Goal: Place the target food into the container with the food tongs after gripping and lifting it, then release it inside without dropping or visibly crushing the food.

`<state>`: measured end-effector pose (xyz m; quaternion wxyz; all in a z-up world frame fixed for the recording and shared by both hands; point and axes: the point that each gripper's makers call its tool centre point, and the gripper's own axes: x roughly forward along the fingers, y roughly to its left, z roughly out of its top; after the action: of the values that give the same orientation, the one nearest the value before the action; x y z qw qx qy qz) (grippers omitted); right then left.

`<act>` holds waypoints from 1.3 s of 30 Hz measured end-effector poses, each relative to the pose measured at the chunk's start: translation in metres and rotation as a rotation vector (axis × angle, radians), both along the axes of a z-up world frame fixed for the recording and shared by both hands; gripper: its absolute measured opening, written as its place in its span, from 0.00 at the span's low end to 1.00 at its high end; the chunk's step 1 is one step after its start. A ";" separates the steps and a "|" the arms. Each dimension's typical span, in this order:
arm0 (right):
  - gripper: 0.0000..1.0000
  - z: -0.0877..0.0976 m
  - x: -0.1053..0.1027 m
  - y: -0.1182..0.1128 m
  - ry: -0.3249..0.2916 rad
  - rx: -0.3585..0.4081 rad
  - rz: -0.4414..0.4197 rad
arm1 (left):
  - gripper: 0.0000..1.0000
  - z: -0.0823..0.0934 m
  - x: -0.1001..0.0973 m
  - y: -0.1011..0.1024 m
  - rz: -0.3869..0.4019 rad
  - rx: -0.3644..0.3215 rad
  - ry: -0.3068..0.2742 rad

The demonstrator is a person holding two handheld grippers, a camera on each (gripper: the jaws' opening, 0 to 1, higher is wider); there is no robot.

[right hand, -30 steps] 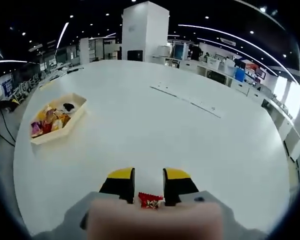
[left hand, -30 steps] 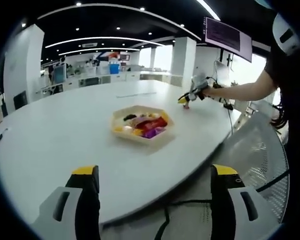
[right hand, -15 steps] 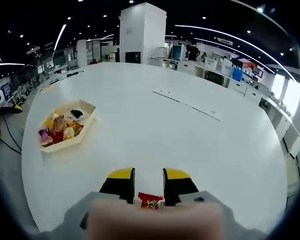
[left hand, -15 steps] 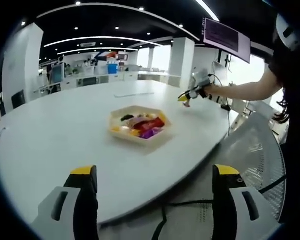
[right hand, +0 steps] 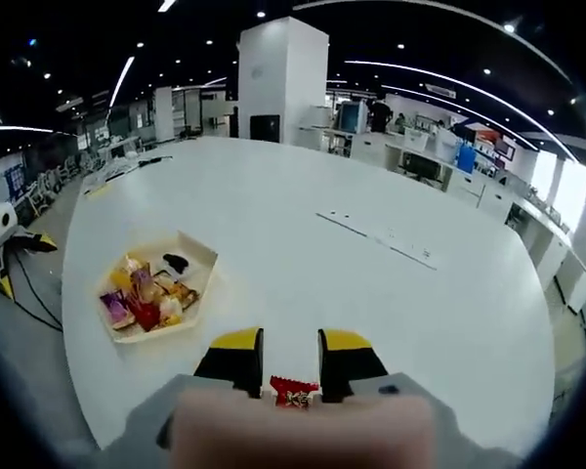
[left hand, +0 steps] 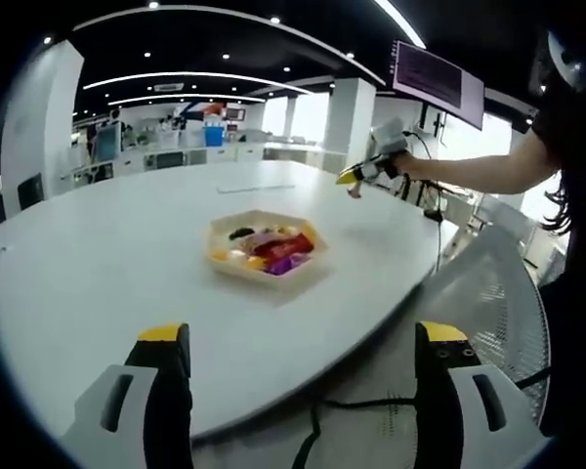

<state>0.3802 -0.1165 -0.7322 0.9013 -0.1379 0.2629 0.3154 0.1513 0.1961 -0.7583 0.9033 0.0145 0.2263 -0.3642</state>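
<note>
**Red snack in transit, right claw**

Right claw (right hand: 290,363) was pinching a small red wrapped snack (right hand: 293,392) above the counter (right hand: 303,264), well apart from the hexagonal tray (right hand: 197,256) of mixed snacks. Left claw (left hand: 303,342) stood spread, holding nothing. Snack judged light, crinkly, crushable; grip the wrapper's middle gently.

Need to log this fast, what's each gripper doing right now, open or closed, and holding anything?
Left gripper: open, jaws wide apart, holding nothing.
Right gripper: closed on a small red wrapped snack, raised above the white table.
</note>
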 end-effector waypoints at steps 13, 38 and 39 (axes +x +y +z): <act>0.21 0.030 -0.009 0.011 -0.009 0.003 0.005 | 0.91 0.002 0.000 0.000 -0.002 -0.010 -0.012; 0.22 0.057 -0.016 0.066 -0.024 0.027 0.068 | 0.90 0.005 -0.001 -0.001 -0.009 -0.027 -0.028; 0.22 0.058 -0.016 0.071 -0.025 0.032 0.073 | 0.90 0.006 -0.001 -0.001 -0.010 -0.027 -0.030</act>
<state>0.3643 -0.0454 -0.6744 0.8946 -0.1368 0.2413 0.3503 0.1504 0.1946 -0.7526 0.9049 0.0088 0.2076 -0.3715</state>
